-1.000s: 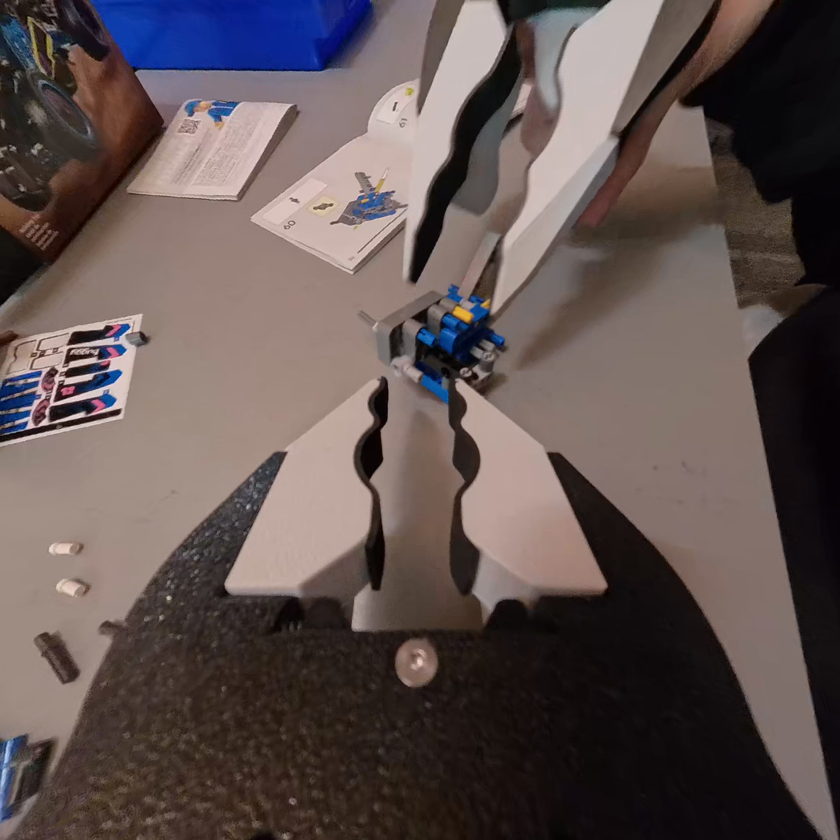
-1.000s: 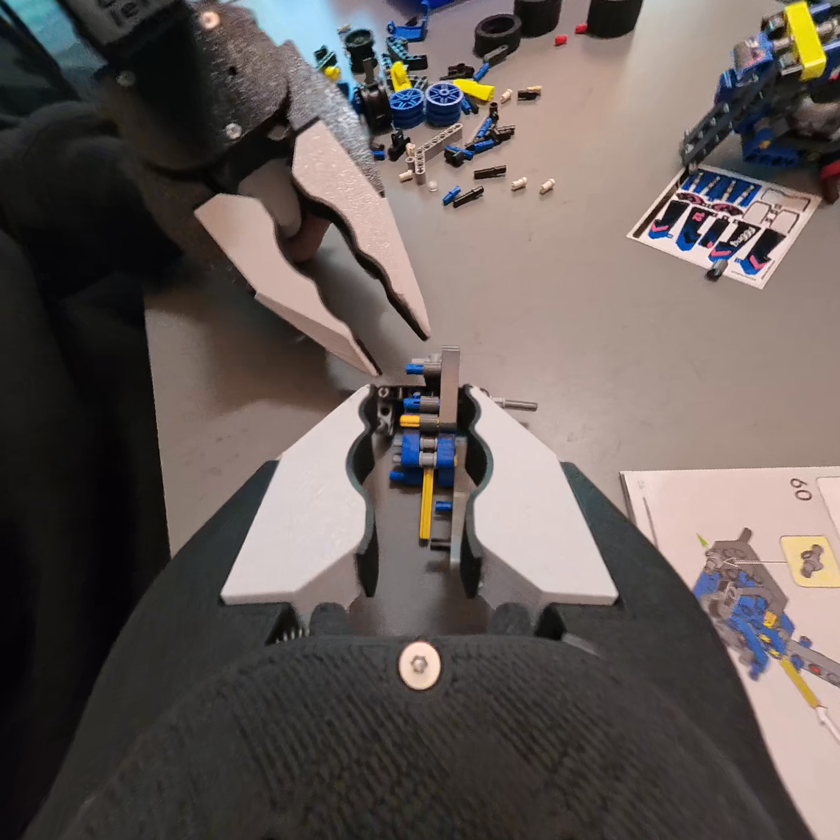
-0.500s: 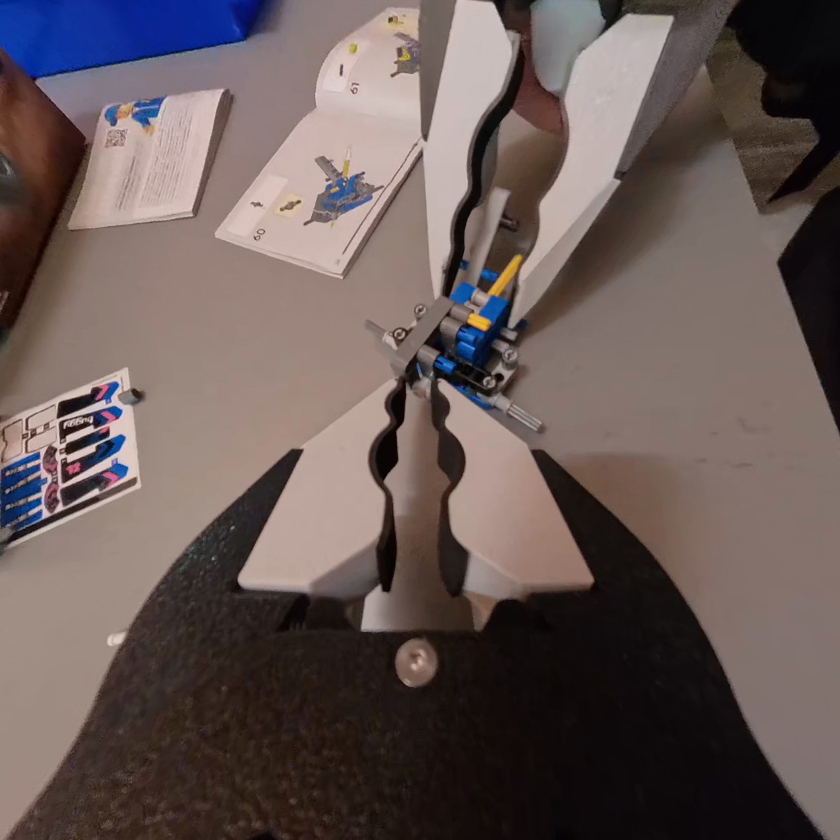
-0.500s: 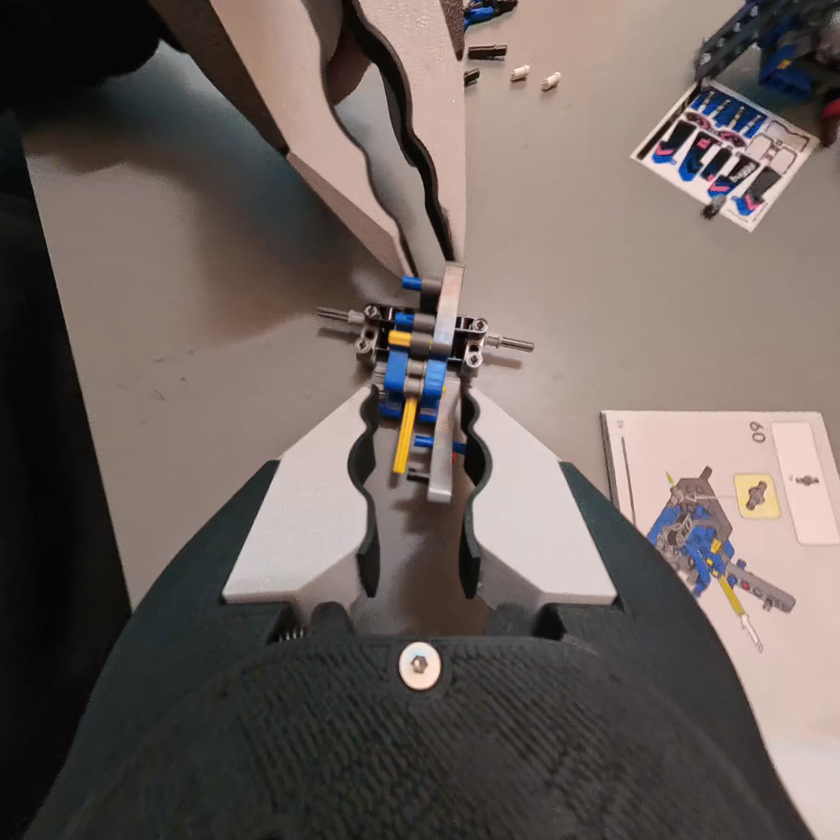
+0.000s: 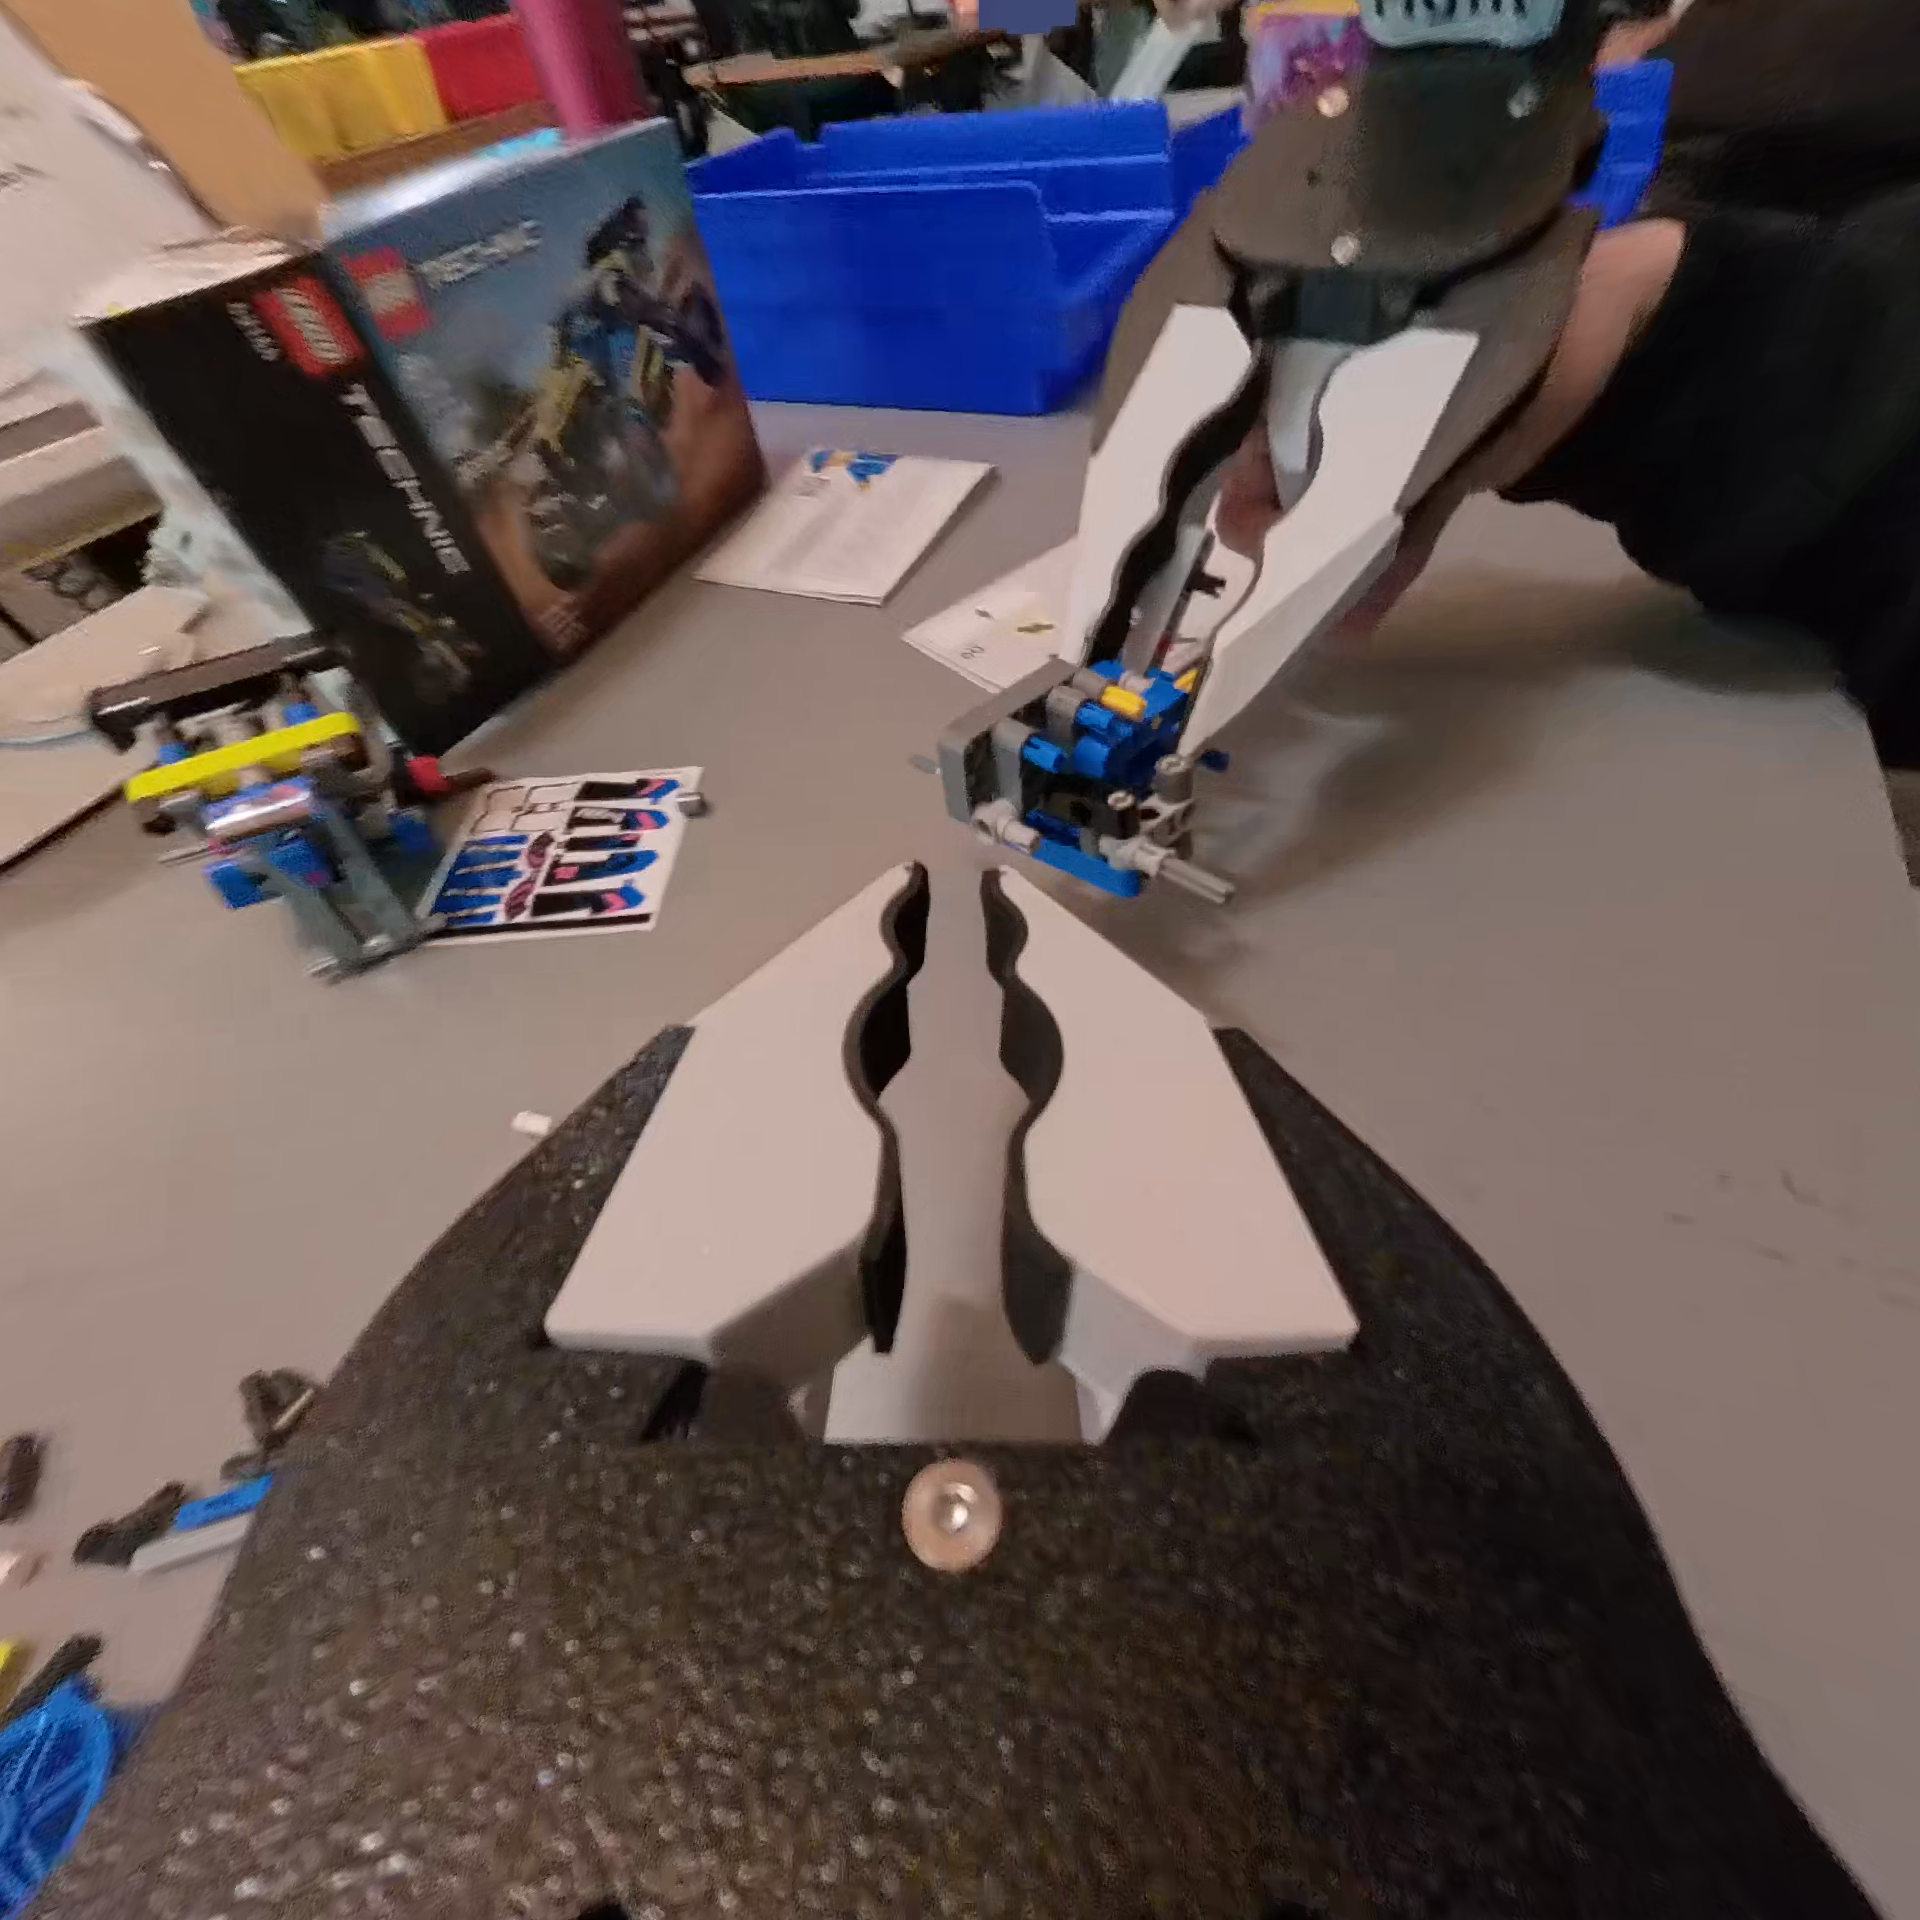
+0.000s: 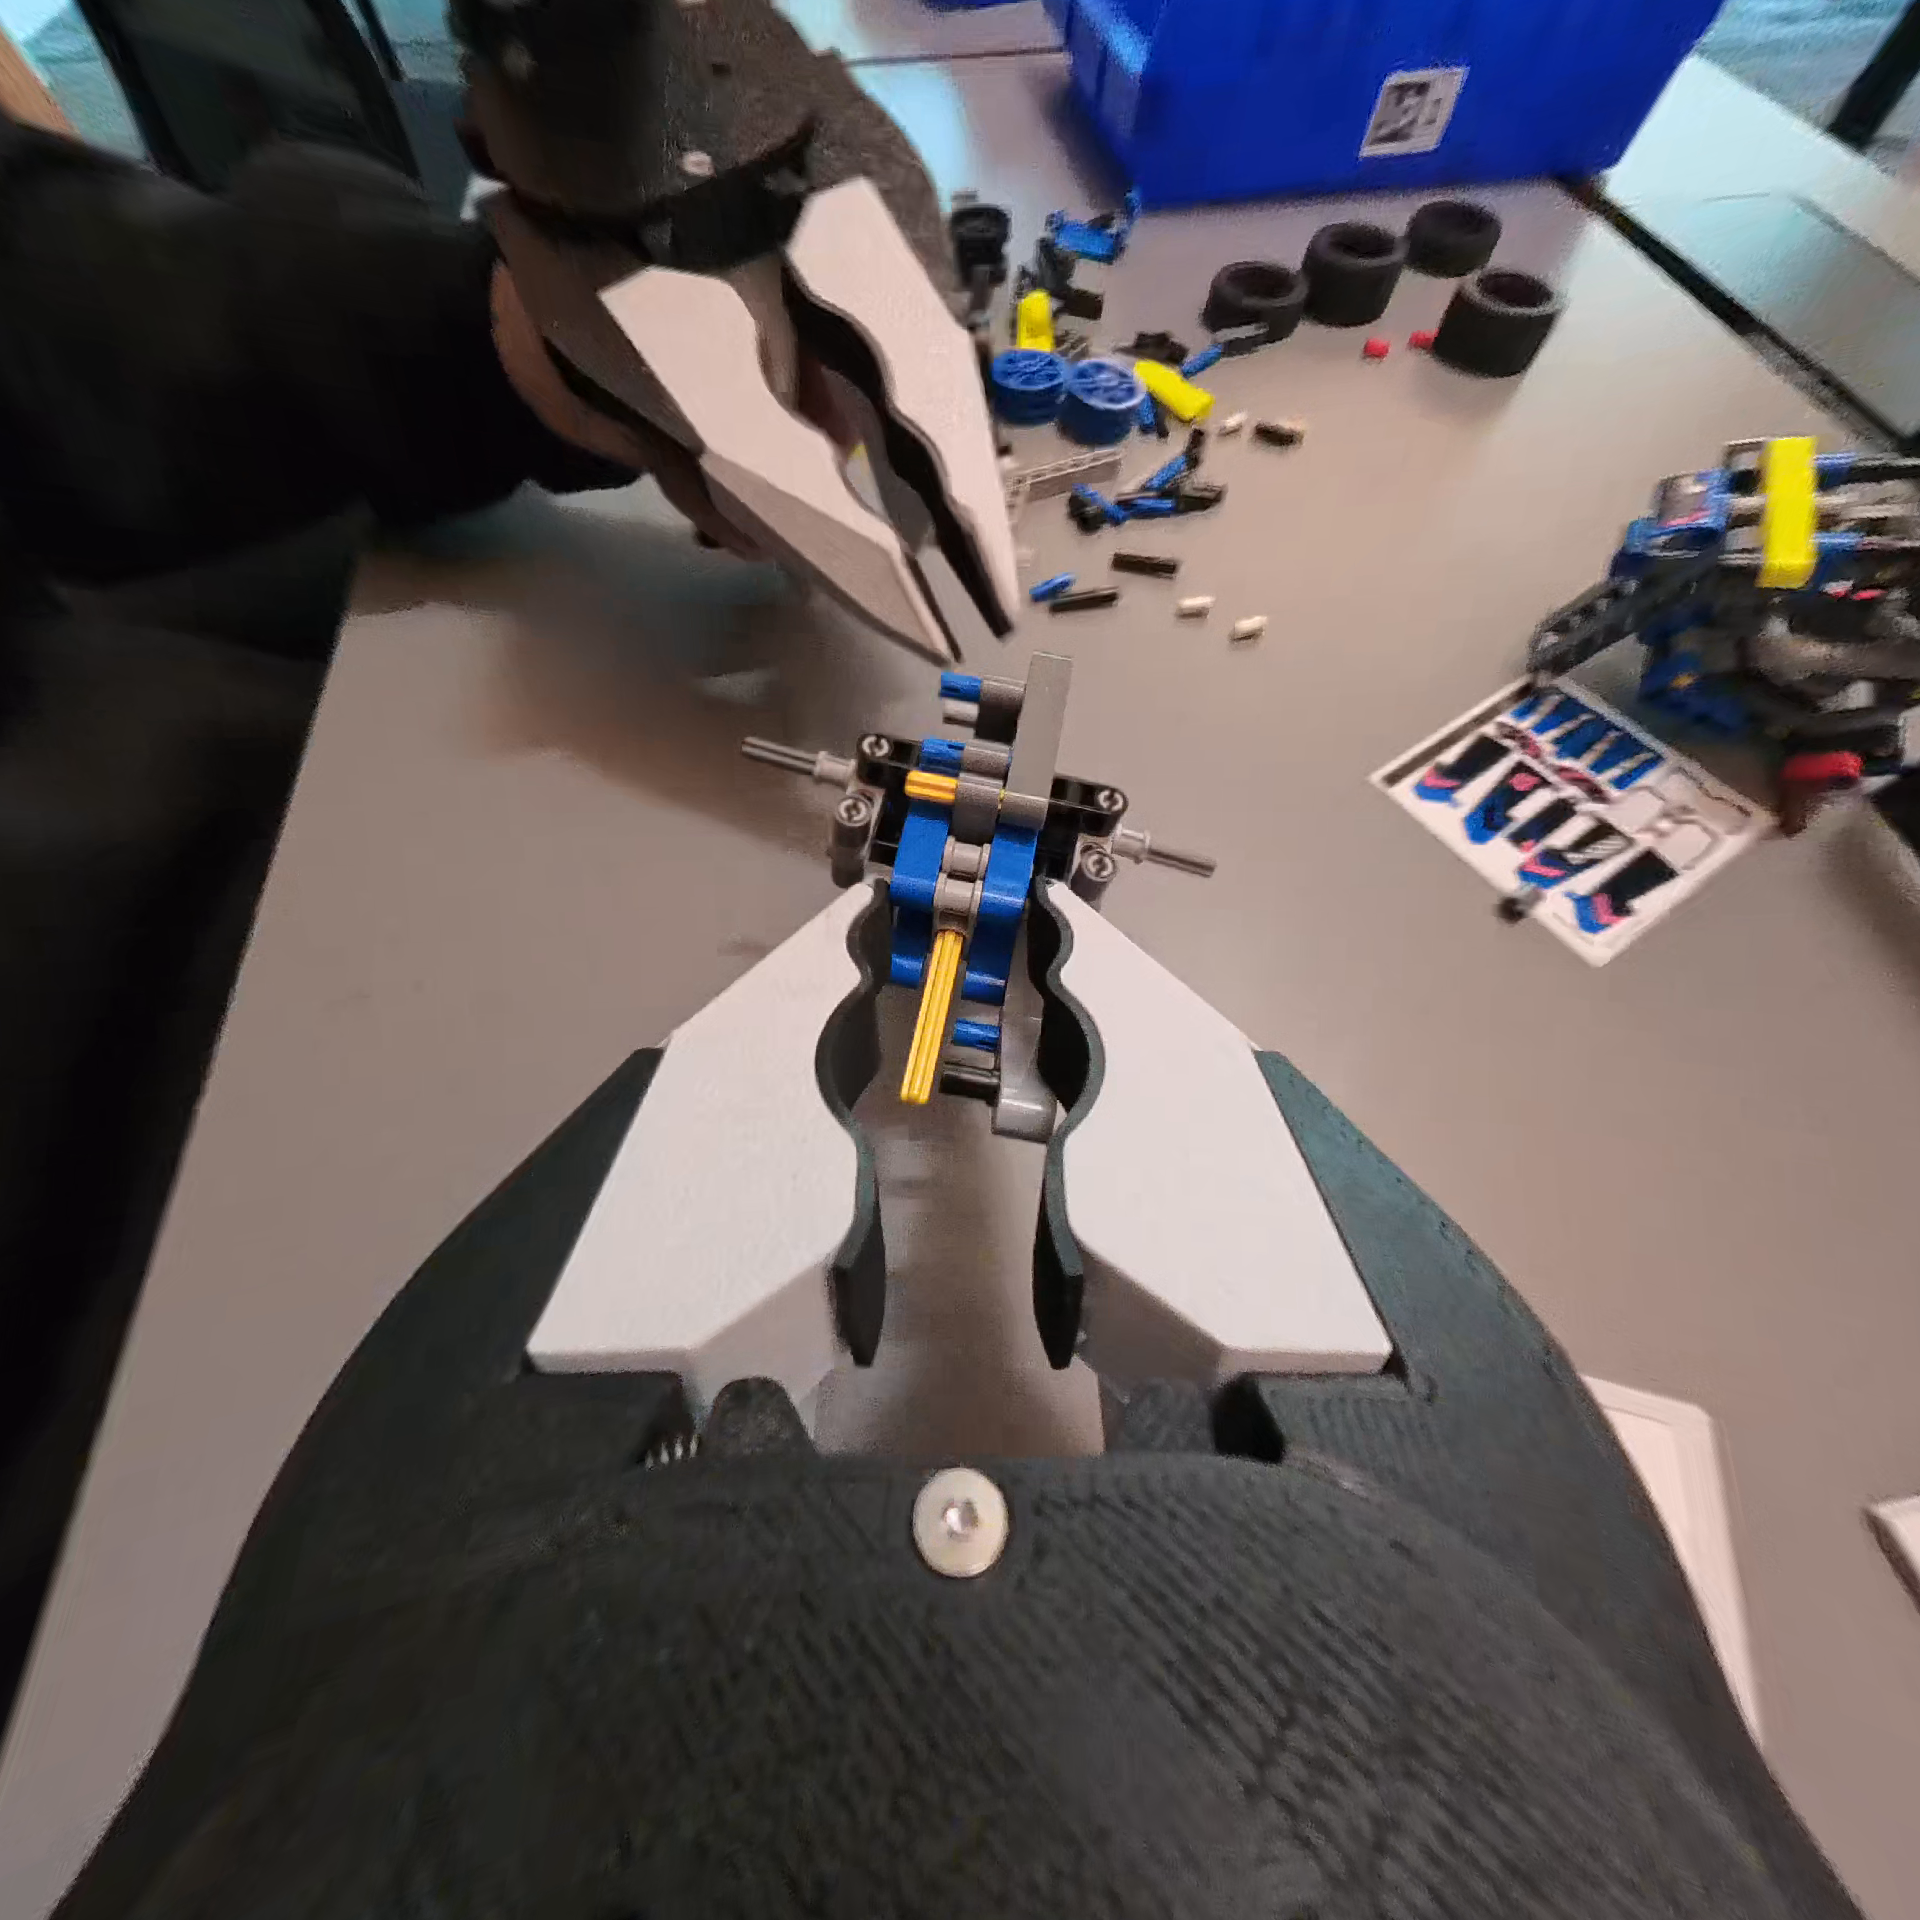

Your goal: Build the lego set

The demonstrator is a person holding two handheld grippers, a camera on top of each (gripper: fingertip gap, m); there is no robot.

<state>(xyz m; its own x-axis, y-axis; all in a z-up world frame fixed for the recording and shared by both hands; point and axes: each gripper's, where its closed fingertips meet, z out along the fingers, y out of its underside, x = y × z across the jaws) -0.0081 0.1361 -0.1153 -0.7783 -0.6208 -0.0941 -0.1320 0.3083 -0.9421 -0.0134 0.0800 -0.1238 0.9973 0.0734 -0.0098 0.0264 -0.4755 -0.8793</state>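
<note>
- Right hand-held gripper [image 6: 961, 904], grey fingers on a black textured body, pinches the small blue, grey and black lego sub-assembly [image 6: 971, 831] by its near end; a yellow axle [image 6: 930, 1013] of the piece lies between the fingers.
- Left hand-held gripper [image 5: 951, 883] holds nothing: its two grey fingers stand a narrow gap apart, tips just short of the sub-assembly [image 5: 1081, 774] and not touching it.
- That sub-assembly sits low over the grey counter [image 5: 1455, 1091]; whether it rests on the surface cannot be told. Thin grey axles stick out of both its sides.
- Left of it on the counter lies a white sticker sheet [image 5: 561, 847] with blue, black and pink shapes, and just beyond the sheet stands a larger partly built model [image 5: 275, 800] with a yellow beam on top.
- Loose small pieces [image 6: 1132, 468], blue wheel hubs among them, and four black rubber tyres [image 6: 1382, 275] are scattered farther off, in the right wrist view.
- Behind stands the dark printed set box [image 5: 468, 416], with a folded white leaflet [image 5: 847, 525] beside it.
- Farthest back are blue plastic bins [image 5: 935, 281].
</note>
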